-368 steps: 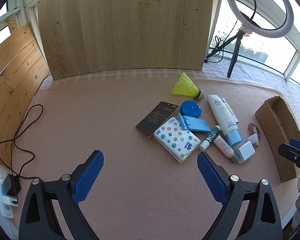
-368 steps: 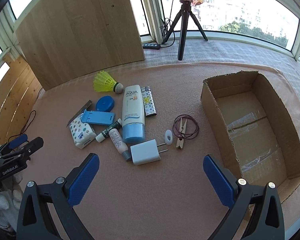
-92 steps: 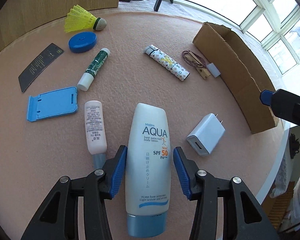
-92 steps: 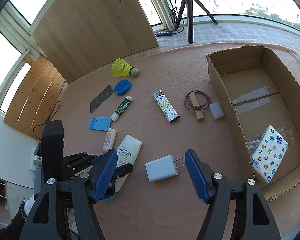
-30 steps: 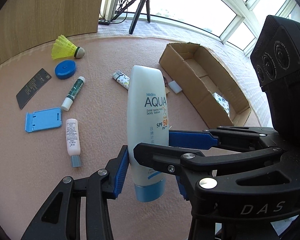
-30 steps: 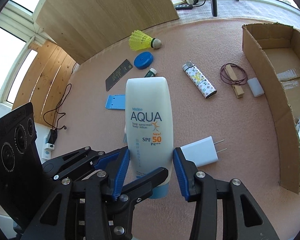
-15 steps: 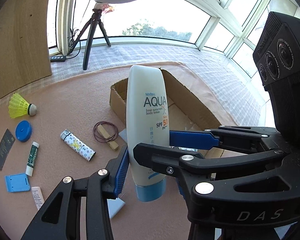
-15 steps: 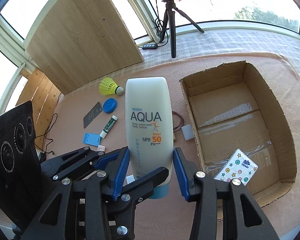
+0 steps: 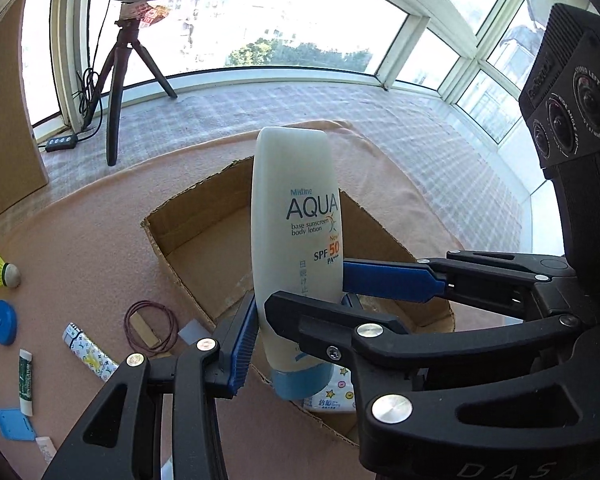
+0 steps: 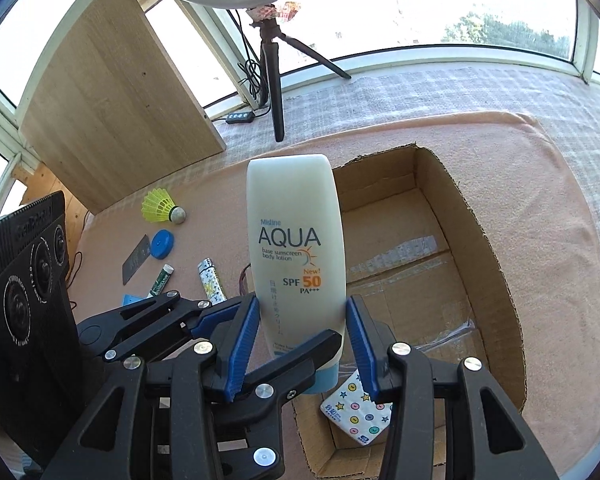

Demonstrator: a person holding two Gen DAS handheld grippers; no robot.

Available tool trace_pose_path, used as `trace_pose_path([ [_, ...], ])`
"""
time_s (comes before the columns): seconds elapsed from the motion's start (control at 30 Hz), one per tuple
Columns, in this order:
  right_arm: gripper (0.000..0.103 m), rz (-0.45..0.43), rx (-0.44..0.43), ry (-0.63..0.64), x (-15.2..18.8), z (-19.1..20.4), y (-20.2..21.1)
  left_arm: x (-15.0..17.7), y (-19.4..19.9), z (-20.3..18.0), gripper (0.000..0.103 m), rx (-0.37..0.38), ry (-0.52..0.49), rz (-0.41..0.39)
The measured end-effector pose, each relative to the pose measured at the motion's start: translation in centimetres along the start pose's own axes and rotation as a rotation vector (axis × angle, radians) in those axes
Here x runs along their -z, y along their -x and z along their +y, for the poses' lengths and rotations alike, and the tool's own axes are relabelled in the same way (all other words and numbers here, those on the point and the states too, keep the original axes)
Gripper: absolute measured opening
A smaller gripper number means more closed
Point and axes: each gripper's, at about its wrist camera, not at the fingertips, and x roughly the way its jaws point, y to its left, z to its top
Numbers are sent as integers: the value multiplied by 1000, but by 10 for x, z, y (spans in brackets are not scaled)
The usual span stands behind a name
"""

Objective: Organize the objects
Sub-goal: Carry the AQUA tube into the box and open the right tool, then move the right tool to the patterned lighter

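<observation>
A white AQUA sunscreen tube (image 9: 296,240) with a blue cap is held upright in the air by both grippers at once. My left gripper (image 9: 296,320) is shut on its lower part, and my right gripper (image 10: 302,332) clamps the same part from the other side. The tube (image 10: 296,256) hangs over the near end of the open cardboard box (image 10: 476,240), which also shows in the left wrist view (image 9: 168,256). A star-patterned tissue pack (image 10: 356,404) lies on the box floor below the cap.
On the pink mat left of the box lie a yellow shuttlecock (image 10: 162,206), a blue round case (image 10: 162,244), a black card (image 10: 136,258), a green lip balm (image 10: 162,278), a patterned lighter (image 10: 211,280), a hair band with a clothespin (image 9: 150,326) and a blue stand (image 9: 14,423). A tripod (image 10: 272,76) stands behind.
Both grippers have carried the tube to the right, from over the loose items to above the near end of the box. The grip on it is unchanged.
</observation>
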Motion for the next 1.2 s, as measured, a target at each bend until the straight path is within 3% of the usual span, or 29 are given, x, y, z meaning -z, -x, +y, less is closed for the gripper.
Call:
trace_pose_path([
  [0.13, 42, -5, 6, 6, -3, -6, -1, -6, -7, -1, 49, -3, -11, 8],
  [0.17, 46, -14, 11, 5, -3, -7, -1, -8, -8, 0, 57, -12, -10, 15],
  [0.2, 57, -23, 28, -3, -4, -9, -1, -9, -9, 2, 78, -29, -5, 18],
  [0.23, 61, -36, 39, -12, -5, -11, 0, -9, -10, 4, 84, -50, -7, 11],
  [0.27, 65, -51, 44, -19, -5, -12, 2, -9, -9, 6, 84, -68, -14, 6],
  [0.77, 65, -71, 38, -19, -1, 0, 2, 4, 17, 38, 84, -93, 19, -4],
  [1.0, 65, -148, 14, -1, 8, 17, 6, 24, 48, 76, 84, -148, 64, -11],
  [1.2, 65, -127, 3, 45, 17, 38, -2, 54, 87, 123, 84, -218, 121, -22],
])
